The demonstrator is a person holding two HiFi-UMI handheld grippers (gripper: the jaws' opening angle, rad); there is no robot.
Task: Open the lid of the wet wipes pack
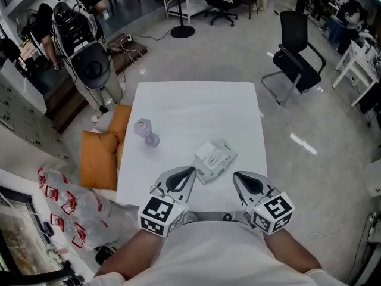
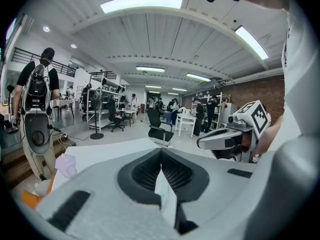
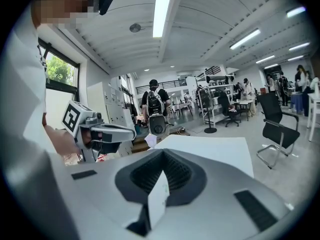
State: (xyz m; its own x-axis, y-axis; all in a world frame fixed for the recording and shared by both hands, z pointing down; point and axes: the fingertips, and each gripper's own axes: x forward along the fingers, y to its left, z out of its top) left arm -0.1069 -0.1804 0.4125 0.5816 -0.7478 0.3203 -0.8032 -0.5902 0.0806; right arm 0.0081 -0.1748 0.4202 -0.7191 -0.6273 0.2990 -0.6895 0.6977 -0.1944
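— Surface and layout, left to right?
— White table (image 1: 196,106) in an open workshop. Nearest, left gripper (image 1: 190,172) pressed together, empty. Then pack (image 1: 215,161) near the front edge, just ahead of and between both tips. Then right gripper (image 1: 237,175), likewise closed, empty.
— Pack condition, handling?
— Pale soft pouch, white lid (image 1: 208,158) lying flat, seemingly shut. Judged light, squashy, apt to slide. Best pinned at one end, lid lifted by its lip.

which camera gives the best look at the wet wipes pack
Head view: the wet wipes pack lies whole on the white table. Both gripper views hide it behind their own jaws.
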